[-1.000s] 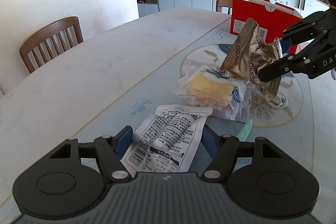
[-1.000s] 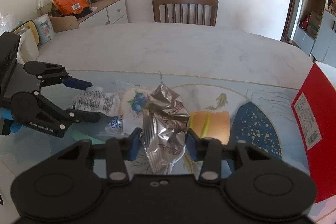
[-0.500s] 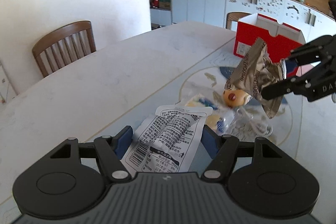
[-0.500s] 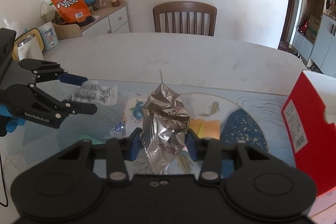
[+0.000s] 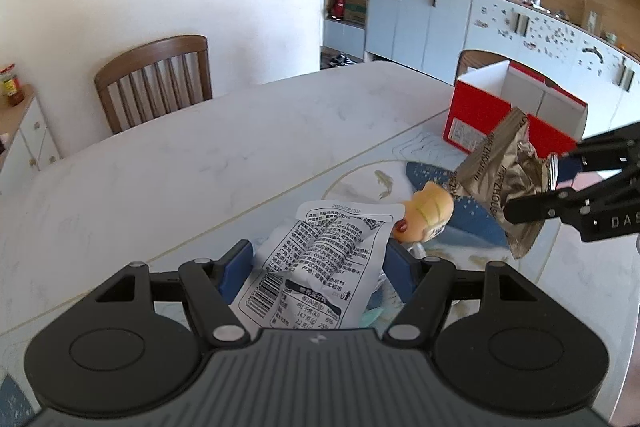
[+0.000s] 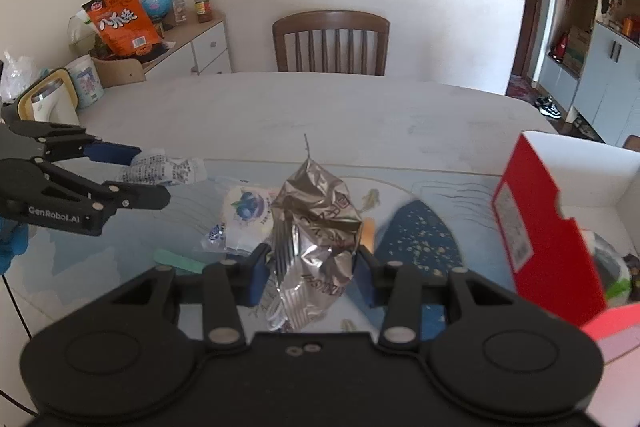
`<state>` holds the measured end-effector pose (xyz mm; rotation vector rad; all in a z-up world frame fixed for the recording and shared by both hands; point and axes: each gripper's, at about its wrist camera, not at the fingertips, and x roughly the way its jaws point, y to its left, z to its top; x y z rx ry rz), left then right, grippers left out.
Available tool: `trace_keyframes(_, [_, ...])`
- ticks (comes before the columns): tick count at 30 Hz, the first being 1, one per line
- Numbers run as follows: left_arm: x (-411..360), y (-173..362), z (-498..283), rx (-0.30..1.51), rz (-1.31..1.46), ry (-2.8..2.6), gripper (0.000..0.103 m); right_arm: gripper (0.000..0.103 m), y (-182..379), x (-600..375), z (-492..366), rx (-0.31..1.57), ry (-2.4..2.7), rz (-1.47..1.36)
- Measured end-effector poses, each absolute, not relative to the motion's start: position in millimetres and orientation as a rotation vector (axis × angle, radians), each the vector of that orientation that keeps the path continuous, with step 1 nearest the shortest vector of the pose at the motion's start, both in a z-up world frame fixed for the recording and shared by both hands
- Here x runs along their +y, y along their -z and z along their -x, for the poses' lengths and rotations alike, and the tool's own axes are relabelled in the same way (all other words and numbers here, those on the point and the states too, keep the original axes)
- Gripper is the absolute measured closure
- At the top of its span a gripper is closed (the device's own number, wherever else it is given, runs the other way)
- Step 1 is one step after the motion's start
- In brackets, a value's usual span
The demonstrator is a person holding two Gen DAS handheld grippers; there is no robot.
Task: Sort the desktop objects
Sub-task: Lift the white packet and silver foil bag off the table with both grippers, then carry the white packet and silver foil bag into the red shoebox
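you are gripping two light, crinkly, slippery packets above the desk's near edge, left gripper (image 5: 316, 267) clenching the white wrapper (image 5: 316, 267), right gripper (image 6: 308, 269) pinching the foil bag (image 6: 314, 227) (squeezing mid-body is holding best).

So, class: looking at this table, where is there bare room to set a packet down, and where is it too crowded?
Free: the wide marble tabletop from the wooden chair down to the patterned mat's edge. Crowded: the mat itself, with the blueberry packet, bun and green strip, bordered by the red box.
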<state>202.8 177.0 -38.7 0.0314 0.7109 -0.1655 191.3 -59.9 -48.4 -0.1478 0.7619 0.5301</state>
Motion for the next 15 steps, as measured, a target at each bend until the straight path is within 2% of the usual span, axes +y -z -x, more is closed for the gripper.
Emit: trace_keyframes(15, [119.2,-14.0,-172.3,0.662,0.057,0.139,0.033,0.059,14.3,-107.9,-168.4,0.711,-0.493,0.081])
